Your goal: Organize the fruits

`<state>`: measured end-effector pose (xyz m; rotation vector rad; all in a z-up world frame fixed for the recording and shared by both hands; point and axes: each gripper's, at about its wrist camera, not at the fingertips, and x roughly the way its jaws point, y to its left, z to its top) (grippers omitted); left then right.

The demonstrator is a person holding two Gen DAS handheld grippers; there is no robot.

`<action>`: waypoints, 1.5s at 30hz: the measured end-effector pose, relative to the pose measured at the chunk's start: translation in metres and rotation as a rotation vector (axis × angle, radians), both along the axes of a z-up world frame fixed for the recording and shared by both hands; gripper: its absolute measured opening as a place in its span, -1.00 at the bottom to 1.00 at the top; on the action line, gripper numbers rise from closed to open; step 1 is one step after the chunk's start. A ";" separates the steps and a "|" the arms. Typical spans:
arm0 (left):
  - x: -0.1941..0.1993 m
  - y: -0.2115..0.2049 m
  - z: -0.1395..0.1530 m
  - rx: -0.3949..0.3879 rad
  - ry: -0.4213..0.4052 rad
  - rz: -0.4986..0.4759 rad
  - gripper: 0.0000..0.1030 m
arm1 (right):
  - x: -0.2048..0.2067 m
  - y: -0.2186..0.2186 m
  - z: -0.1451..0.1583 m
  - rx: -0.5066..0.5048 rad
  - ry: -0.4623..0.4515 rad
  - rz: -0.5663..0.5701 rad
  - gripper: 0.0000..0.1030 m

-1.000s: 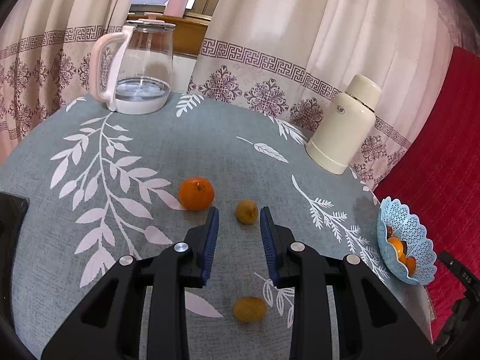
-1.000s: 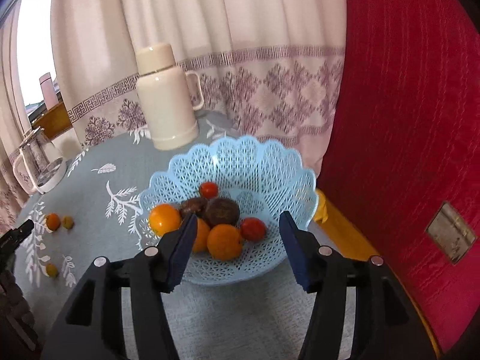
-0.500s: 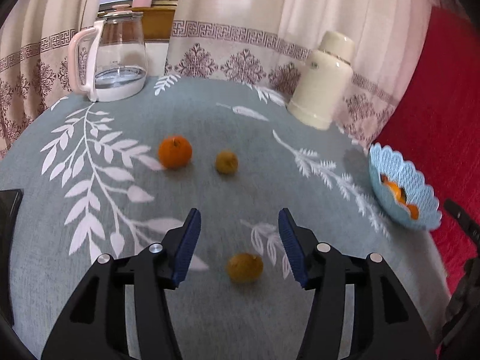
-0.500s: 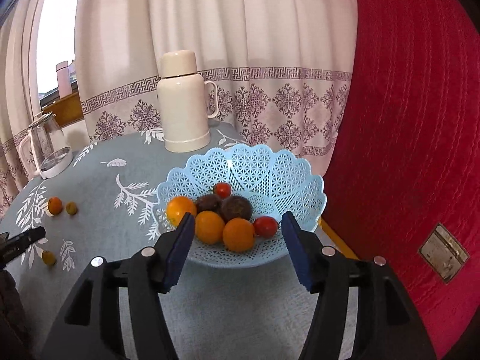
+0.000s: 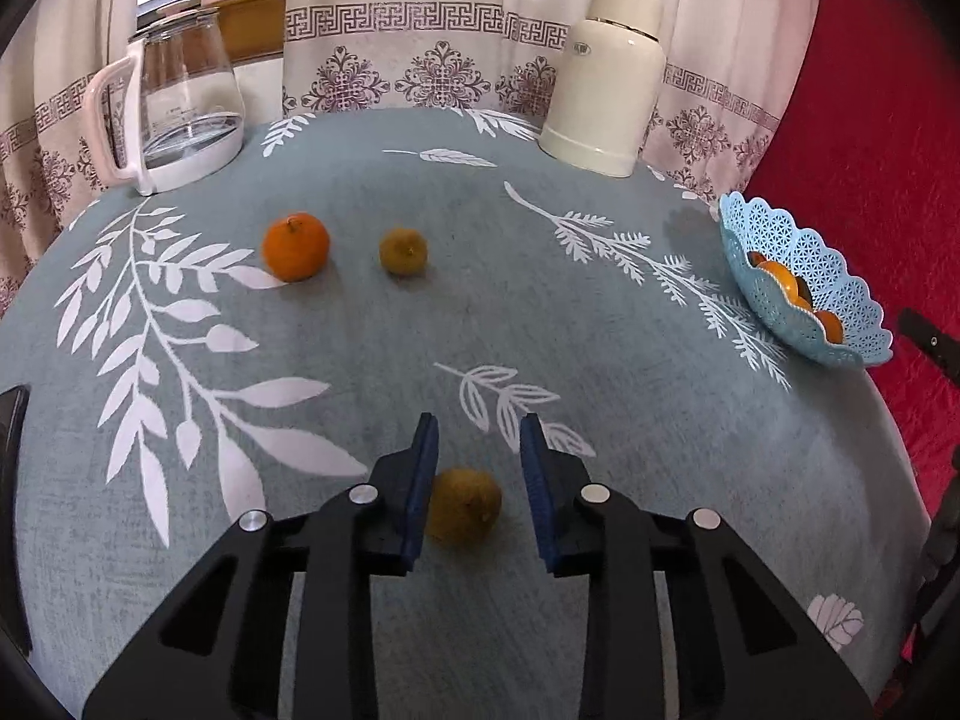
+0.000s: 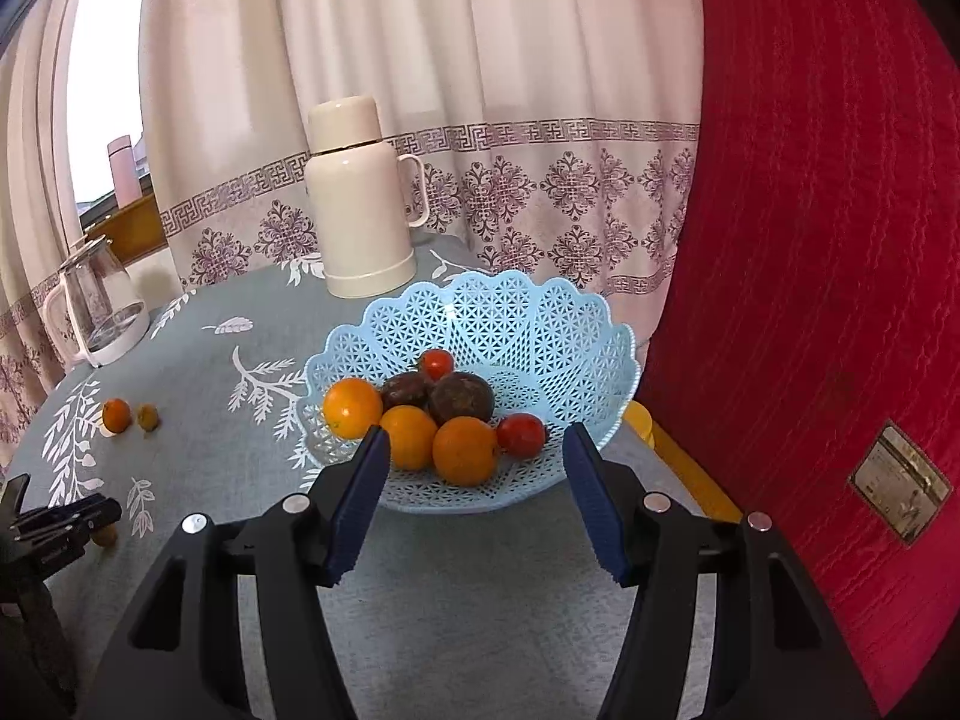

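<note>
Round table under a grey-blue cloth with white leaf print (image 5: 360, 324) ahead of both grippers. Behind it, cream curtains with a purple key-pattern band (image 5: 420, 18). Daylight through a window gap (image 6: 102, 90) far left, wooden sill (image 5: 252, 12) below. Red quilted fabric surface (image 6: 810, 240) fills the right side, small metal plate (image 6: 899, 499) on it

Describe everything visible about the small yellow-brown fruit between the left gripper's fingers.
The small, round, dull yellow-brown fruit has matte, slightly rough-looking skin. It rests on the grey-green leaf-print tablecloth, between the blue pads of the left gripper. One pad appears to touch it; a gap shows at the other. It lies apart from the other loose fruits.
</note>
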<state>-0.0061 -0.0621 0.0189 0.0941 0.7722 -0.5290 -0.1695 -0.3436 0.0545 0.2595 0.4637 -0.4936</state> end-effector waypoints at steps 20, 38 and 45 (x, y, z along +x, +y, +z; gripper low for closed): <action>-0.029 0.021 0.004 0.039 0.024 0.078 -0.33 | -0.009 -0.016 -0.011 0.084 -0.035 0.003 0.17; -0.045 0.015 0.001 0.118 0.010 0.086 -0.49 | -0.017 -0.024 -0.015 0.127 -0.073 -0.002 0.17; -0.047 -0.023 0.016 0.080 -0.015 0.005 -0.49 | -0.023 -0.029 -0.011 0.129 -0.106 -0.036 0.17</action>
